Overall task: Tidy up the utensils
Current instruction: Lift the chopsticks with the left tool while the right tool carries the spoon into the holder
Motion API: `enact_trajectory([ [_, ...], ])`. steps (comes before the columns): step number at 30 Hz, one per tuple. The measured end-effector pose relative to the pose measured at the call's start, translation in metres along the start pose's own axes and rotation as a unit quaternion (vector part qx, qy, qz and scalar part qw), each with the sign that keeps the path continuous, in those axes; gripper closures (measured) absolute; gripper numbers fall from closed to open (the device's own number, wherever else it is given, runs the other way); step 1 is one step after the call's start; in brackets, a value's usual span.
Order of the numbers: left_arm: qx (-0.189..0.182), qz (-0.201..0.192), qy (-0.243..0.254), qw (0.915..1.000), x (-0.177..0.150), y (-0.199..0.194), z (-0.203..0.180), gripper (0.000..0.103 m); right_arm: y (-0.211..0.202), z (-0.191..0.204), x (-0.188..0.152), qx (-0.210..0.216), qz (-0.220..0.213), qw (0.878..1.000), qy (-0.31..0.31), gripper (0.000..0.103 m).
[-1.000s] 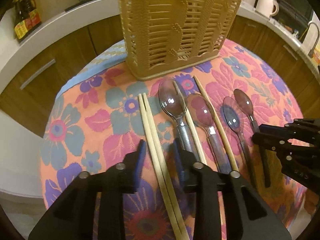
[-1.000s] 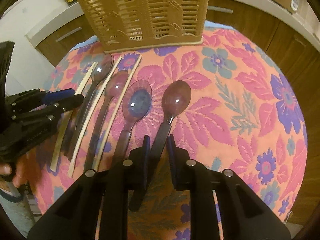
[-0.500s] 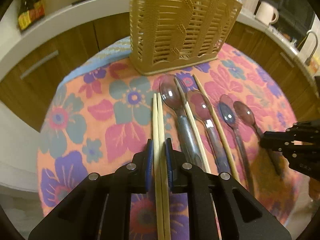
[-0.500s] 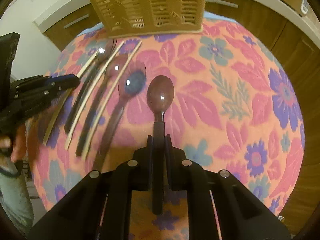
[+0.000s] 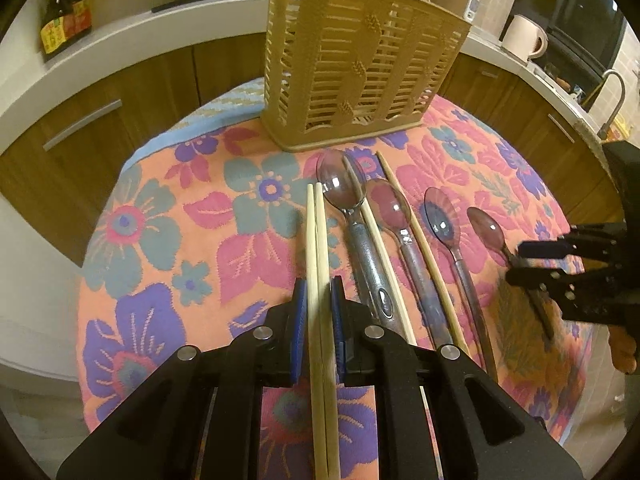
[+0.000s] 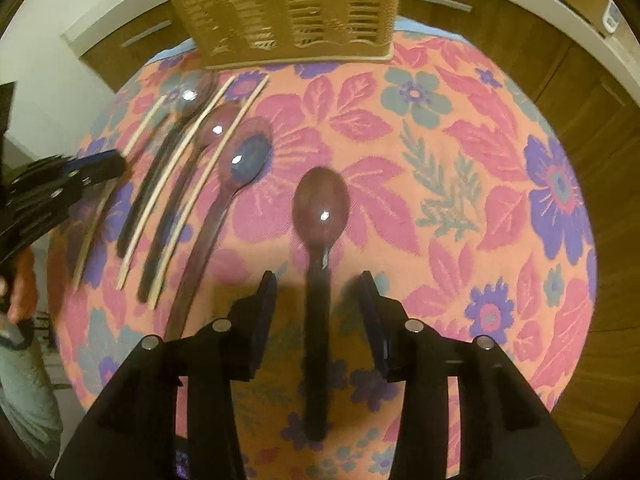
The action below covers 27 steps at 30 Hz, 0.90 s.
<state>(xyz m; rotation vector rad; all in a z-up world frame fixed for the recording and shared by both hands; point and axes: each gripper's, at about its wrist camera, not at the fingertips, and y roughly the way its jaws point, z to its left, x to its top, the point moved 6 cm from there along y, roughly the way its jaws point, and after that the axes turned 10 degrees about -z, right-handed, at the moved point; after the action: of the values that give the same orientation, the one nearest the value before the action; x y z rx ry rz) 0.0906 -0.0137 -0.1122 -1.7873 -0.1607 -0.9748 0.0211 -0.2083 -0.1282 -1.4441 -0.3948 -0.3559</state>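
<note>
Left wrist view showed the left gripper [image 5: 319, 304] clamped on a pair of chopsticks [image 5: 318, 240] above the floral cloth [image 5: 160, 240], before the slatted utensil basket [image 5: 360, 76]. A bottle [image 5: 64, 12] on the counter bore a yellow label, its writing too blurred to read. The right gripper [image 6: 318, 304] was opening, its pads clear of the dark spoon [image 6: 320, 216] lying between them on the cloth.
</note>
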Motion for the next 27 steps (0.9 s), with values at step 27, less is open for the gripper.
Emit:
enact_trajectory([
  [27, -0.051, -0.315, -0.016, 0.9476, 0.186, -0.111, -0.052, 0.093, -0.134, 0.013, 0.167, 0.072, -0.305, 0.95, 0.0, 0.094],
])
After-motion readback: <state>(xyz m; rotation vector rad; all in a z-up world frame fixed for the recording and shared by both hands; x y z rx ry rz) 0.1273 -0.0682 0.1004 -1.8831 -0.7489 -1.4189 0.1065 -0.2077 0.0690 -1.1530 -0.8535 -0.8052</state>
